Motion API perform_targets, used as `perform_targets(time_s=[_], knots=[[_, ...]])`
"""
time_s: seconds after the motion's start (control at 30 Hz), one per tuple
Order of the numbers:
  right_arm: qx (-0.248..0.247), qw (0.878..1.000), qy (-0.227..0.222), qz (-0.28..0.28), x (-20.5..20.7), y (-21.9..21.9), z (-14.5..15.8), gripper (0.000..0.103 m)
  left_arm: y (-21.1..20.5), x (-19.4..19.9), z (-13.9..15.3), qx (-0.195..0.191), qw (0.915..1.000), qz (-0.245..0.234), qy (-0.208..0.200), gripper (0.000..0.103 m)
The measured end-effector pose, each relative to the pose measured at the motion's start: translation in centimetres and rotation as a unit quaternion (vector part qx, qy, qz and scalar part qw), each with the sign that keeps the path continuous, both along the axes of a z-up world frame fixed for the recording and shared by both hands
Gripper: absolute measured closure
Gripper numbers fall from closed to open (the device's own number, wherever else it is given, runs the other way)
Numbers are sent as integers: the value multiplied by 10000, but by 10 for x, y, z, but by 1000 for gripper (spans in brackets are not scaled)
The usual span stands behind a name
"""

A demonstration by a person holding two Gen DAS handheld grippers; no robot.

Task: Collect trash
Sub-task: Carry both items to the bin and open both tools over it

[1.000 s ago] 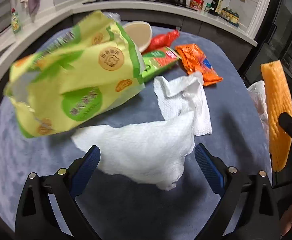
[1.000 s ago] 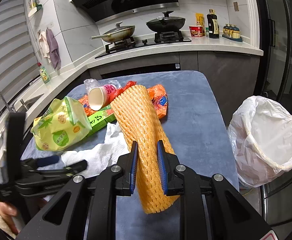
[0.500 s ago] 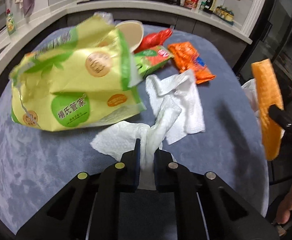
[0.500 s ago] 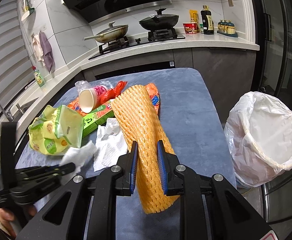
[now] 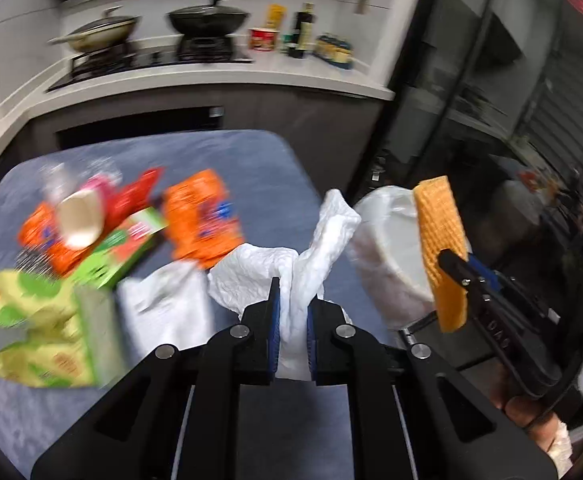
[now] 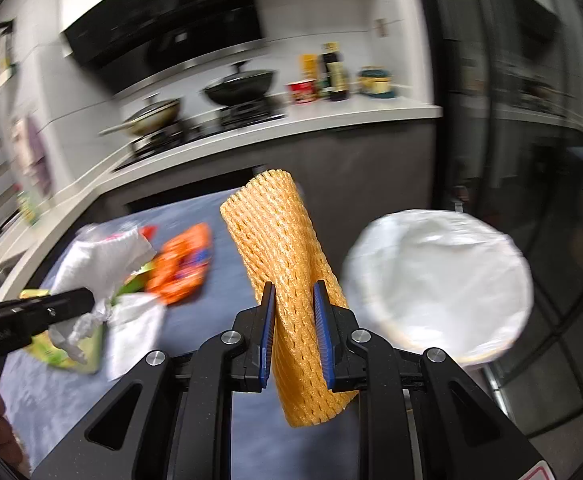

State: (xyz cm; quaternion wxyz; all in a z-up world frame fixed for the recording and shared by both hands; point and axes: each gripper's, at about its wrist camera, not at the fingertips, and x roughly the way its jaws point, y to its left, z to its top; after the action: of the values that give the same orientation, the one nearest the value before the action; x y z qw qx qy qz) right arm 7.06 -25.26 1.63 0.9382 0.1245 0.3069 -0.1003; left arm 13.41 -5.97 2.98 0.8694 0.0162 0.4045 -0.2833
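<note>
- The left gripper (image 5: 291,316) pinches a crumpled white paper towel (image 5: 303,264) above the blue-grey table (image 5: 251,160); loose folds trail to both sides, and a trailing fold could drag over the litter below.
- The right gripper (image 6: 293,320) is clamped on an orange foam net sleeve (image 6: 279,240), held upright beside the white-lined trash bin (image 6: 439,280) that stands just off the table's edge.
- The sleeve looks soft and springy; a light squeeze may let it slip out short of the bin.
- Both grippers appear bound for the same bin mouth, so they risk bumping or knocking its thin liner inward.
- A second paper towel (image 5: 163,312), an orange wrapper (image 5: 199,220), a green box (image 5: 119,252), a yellow-green bag (image 5: 39,328) and a paper cup (image 5: 79,220) lie clustered on the table, awaiting collection.
- Heavy motion blur in both views suggests quick swings, which makes a miss likelier.
</note>
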Motion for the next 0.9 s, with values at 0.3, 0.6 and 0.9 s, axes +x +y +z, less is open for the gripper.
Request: perform_targets(time_s=[0.3,0.6,0.9], knots=[[-42,9940,267,-1059,5,-105,-21,82,-163,25,-16,24,9907,-1359,57,92],[28,9888,508,-1402,18,-149,-49,76,-246,47,-58,213,9843,-1715,358,90],[56,9846,248,-1732,14,-167,-46,49,-235,59,-63,56,9908,-1332,217,25]])
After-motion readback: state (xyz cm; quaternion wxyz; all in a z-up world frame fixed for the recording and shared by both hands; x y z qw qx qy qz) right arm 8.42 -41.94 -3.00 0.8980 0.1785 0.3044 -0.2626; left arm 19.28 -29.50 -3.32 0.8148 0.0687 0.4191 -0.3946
